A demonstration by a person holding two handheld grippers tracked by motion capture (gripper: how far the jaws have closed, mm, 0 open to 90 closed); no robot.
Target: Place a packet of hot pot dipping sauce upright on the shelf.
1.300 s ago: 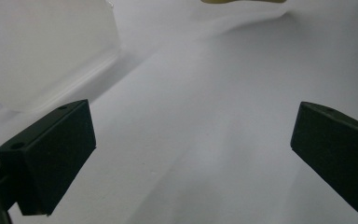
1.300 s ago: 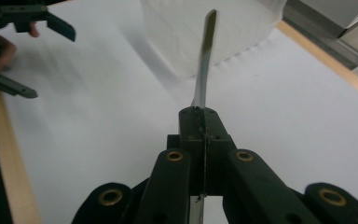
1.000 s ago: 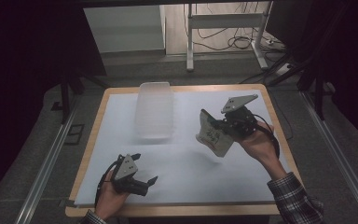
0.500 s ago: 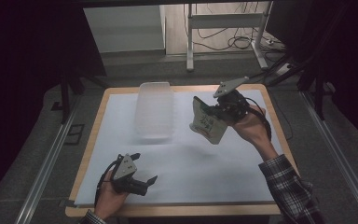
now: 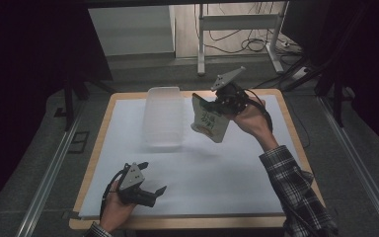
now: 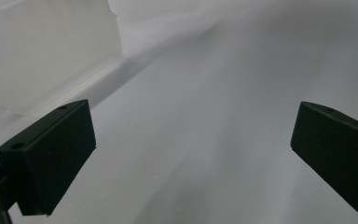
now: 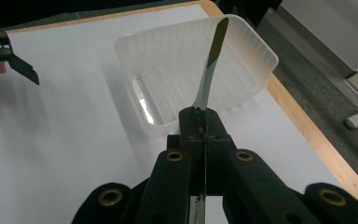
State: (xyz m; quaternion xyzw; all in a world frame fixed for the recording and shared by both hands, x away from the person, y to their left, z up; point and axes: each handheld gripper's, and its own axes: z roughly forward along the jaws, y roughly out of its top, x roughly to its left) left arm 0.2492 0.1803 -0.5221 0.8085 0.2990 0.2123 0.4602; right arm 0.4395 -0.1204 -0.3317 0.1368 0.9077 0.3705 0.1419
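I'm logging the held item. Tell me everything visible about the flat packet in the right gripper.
The packet is a thin, flat pouch, pale with green and orange print whose text is too small to read. The right gripper clamps its upper edge, so it hangs tilted above the white table cover, just right of the translucent plastic tub. Edge-on, in the right gripper view, it looks slightly curved.

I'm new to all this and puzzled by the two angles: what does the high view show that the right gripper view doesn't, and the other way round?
The high view alone gives the packet's printed face, the person's right hand and checked sleeve, and the floor with cables beyond the table. The right gripper view alone shows the packet edge-on, pinched between shut black jaws of the right gripper, and a shiny patch inside the tub. Both share the clear plastic tub, the white sheet, the packet and the left gripper.
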